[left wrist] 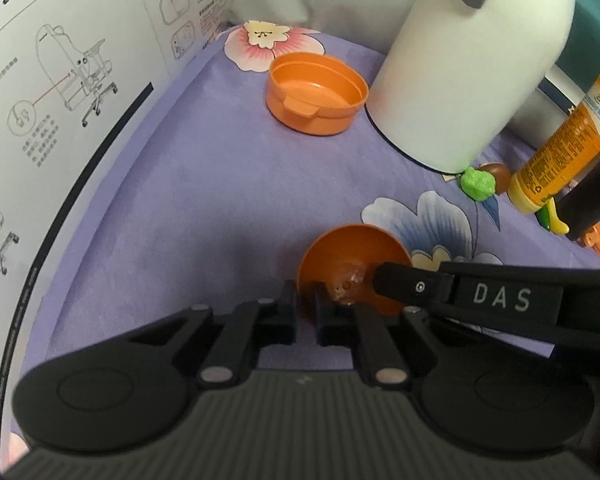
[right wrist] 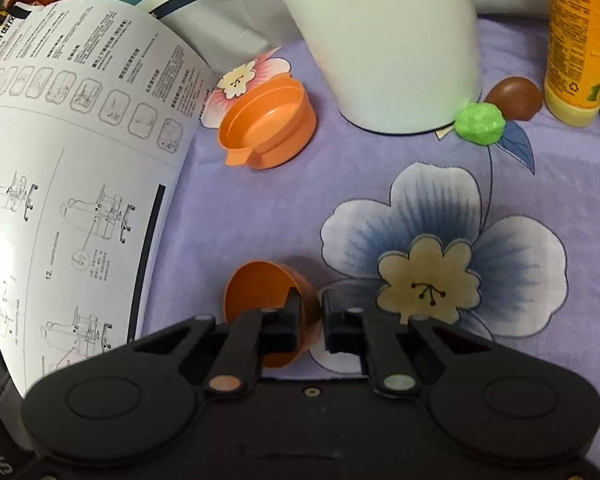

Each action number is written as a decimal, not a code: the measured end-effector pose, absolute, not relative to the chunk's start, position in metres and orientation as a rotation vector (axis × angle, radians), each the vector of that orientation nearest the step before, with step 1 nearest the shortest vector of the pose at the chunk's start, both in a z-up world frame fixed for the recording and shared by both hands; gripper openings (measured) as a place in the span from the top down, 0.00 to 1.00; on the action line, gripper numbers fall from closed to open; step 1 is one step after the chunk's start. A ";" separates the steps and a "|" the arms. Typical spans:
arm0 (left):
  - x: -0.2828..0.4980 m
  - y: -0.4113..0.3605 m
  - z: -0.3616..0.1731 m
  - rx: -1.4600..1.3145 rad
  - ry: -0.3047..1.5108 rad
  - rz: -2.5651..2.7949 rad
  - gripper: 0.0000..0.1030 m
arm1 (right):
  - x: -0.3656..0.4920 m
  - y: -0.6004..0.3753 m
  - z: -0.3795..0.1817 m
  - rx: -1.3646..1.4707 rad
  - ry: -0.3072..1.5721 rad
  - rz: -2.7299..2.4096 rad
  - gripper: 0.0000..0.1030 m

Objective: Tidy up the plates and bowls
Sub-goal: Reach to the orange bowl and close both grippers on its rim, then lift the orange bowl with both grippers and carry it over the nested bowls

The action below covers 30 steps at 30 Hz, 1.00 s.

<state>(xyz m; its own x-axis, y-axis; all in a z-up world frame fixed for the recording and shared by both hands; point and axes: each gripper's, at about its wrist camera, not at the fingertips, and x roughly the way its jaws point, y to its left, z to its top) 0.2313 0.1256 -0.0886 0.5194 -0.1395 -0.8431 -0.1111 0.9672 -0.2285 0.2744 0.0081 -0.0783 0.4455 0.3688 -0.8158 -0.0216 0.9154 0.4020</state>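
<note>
Small orange bowl sits nearest, tipped on its side on the purple flowered cloth, and we have both tools on its rim: left gripper pinches one edge with narrow jaws, right gripper clamps the opposite wall, one finger inside and one outside. In the left view the right tool's arm crosses in, lettered "DAS". Something pale and crumpled shows inside the bowl; we can't tell what. Further out, well apart, the orange tub with a tab handle stands upright beside the big white jug. Our read: nothing stacked yet, the bowl presumably goes into or next to that tub, so most of the job is left. Far right, a green lump, a brown knob, and a yellow-orange bottle with print too small to read. The white instruction sheet at left shows chair-assembly drawings and a step "12."
</note>
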 end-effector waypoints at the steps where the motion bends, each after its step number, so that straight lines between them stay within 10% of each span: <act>1: 0.229 0.124 -0.087 -0.268 1.027 -0.019 0.92 | 0.272 0.007 -0.077 0.357 1.088 0.247 0.89; 30: 0.112 0.025 -0.020 -0.158 1.028 -0.165 0.92 | 0.130 -0.098 -0.016 0.445 1.002 0.200 0.89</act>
